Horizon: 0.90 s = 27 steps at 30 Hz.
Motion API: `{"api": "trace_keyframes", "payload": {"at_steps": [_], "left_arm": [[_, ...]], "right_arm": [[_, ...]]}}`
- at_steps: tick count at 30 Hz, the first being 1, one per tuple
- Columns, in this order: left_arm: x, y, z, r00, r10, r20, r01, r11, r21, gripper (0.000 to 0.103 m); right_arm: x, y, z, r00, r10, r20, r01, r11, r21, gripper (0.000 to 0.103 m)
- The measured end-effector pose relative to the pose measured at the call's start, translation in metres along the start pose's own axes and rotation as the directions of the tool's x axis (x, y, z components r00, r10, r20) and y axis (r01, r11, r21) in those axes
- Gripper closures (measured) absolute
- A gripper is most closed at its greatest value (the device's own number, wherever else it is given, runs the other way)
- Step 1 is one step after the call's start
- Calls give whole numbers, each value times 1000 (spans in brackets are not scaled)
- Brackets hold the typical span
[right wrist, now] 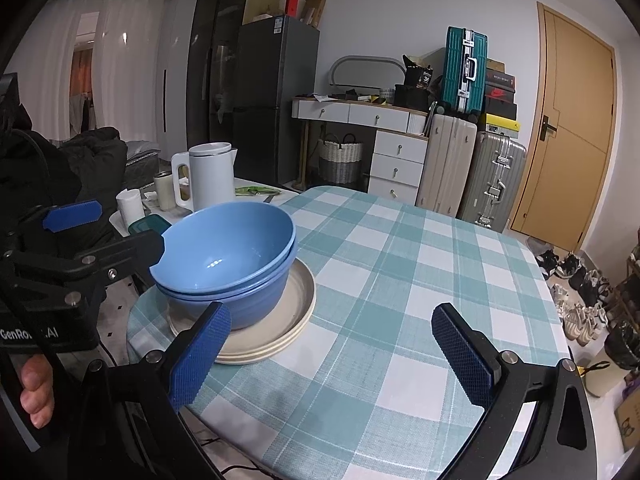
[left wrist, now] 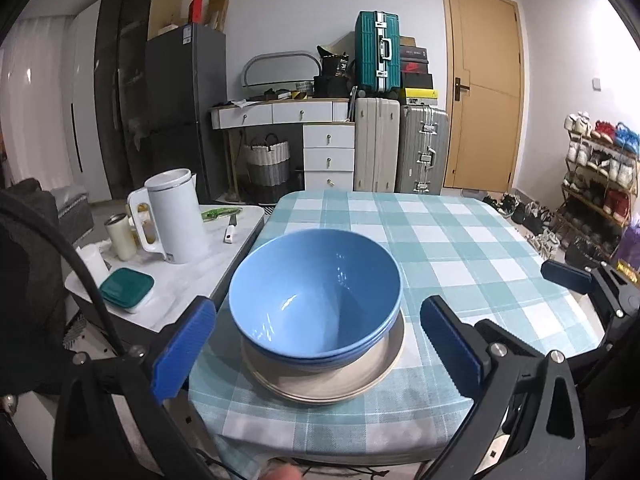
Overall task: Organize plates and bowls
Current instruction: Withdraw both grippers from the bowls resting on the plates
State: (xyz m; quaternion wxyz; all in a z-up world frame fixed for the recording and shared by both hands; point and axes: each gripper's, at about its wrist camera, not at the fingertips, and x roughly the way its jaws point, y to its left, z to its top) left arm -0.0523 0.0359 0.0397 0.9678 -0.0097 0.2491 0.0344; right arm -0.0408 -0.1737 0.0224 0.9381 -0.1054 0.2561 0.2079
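Since the blue bowls (left wrist: 316, 300) sit nested on the beige plates (left wrist: 324, 380) at the checked tablecloth's (left wrist: 460, 248) near-left corner, we've the left gripper (left wrist: 316, 348) straddling them, nearer; right gripper (right wrist: 332, 352) beside. Both agape, empty.

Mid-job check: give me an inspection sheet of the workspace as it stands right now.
Surface: table under a checked cloth, mostly bare.
Job's things: two nested blue bowls stand on stacked beige plates near the table's corner.
Clutter: side table carries a white kettle, a teal-lidded box, a jar, a small knife.
Grippers: left tool open, fingers either side of the bowls, not touching; right tool open over bare cloth.
Cables: black cable loops by the left tool.
Surroundings: suitcases, drawers, fridge, door, shoe rack.
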Motion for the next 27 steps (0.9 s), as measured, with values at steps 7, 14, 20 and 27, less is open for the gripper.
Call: {"api": "trace_keyframes", "payload": {"at_steps": [7,14,20,27], "left_arm": [[3,1,0,999,-32,-20,32,999,-6,0],[4,1,-2,1000,-2,-24,2,1000,3,0],[0,-3,-2,1000,1,-9,-1,1000,22,0],[-4,-9,-2,1000,4,10,-5,998,59,0]], "right_arm": [[2,-1,0,1000,-5,-6,5,1000,-1,1],[2,-2,-1,1000,-6,-9,6,1000,-4,1],[4,-3,-3,1000,-10,-16,10,1000,-8,1],[5,-5,-4,1000,-7,-26,7,1000,-5,1]]}}
